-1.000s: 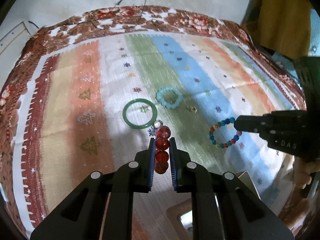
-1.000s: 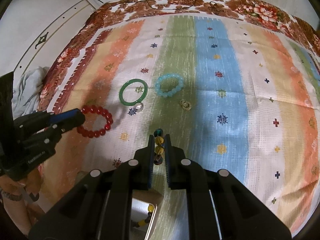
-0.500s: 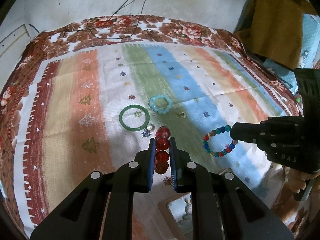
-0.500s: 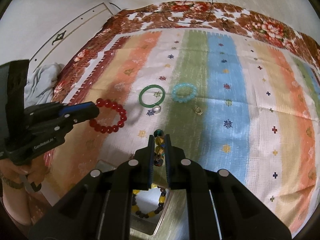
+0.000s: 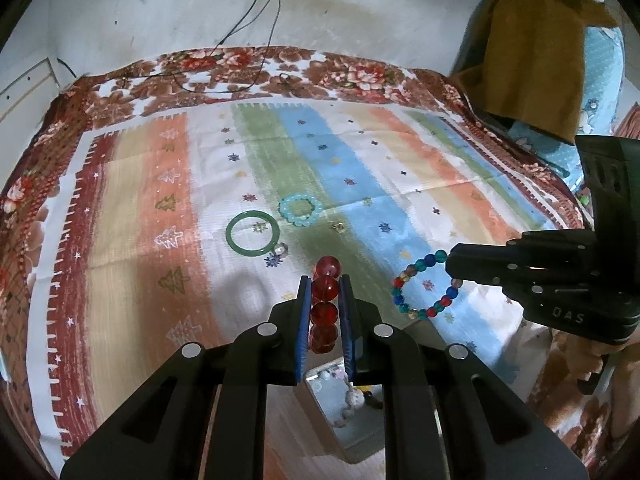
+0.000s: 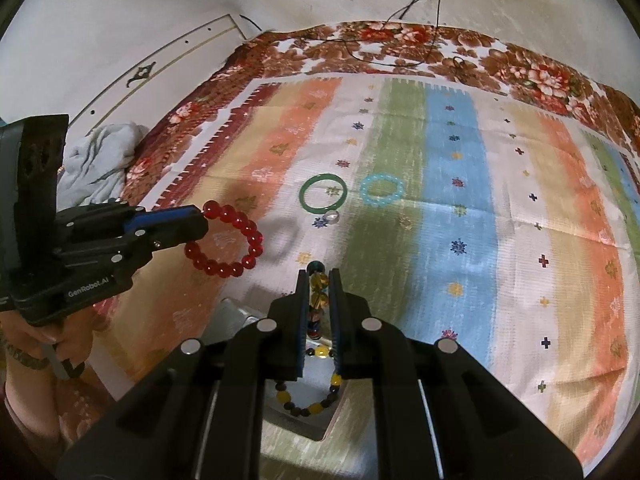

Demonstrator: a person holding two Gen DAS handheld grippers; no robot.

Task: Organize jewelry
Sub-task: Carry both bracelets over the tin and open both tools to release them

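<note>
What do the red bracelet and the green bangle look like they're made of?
The red bead bracelet, held in the left gripper, looks like translucent glass or resin: light passes through the glossy round beads. The green bangle on the striped cloth looks like polished jade or glass: one smooth, solid ring.

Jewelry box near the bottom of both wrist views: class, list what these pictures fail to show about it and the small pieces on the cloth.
- Jewelry box: the right gripper covers most of it in the right wrist view, so its compartments cannot be told.
- Its contents: the left gripper hides most of them in the left wrist view.
- Small gold piece: too small to identify in the left wrist view.
</note>
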